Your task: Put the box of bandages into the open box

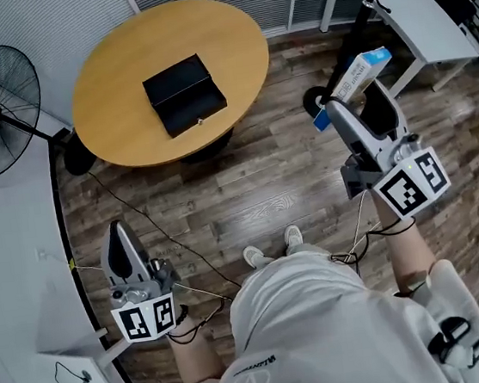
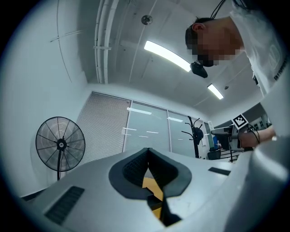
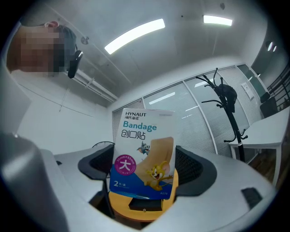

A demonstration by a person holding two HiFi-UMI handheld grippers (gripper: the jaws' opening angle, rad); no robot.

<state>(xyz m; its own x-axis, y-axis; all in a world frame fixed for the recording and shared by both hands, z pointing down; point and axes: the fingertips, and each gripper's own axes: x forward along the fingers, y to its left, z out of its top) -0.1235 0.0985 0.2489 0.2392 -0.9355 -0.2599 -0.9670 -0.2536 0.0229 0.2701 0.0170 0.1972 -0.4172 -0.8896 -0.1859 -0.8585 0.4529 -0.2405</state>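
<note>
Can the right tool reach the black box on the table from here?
Probably not without a step forward: the right tool, shut on the bandage box, hangs over floor short of the table. The black box itself lies open, nothing over it.

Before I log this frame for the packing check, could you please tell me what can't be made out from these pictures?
1. Head view: the black box is too dark and small to tell whether anything lies inside.
2. Right gripper view: the bandage box covers all but that box's front edge.
3. Left gripper view: the left gripper, jaws together, leaves only a sliver of the round table visible.
</note>
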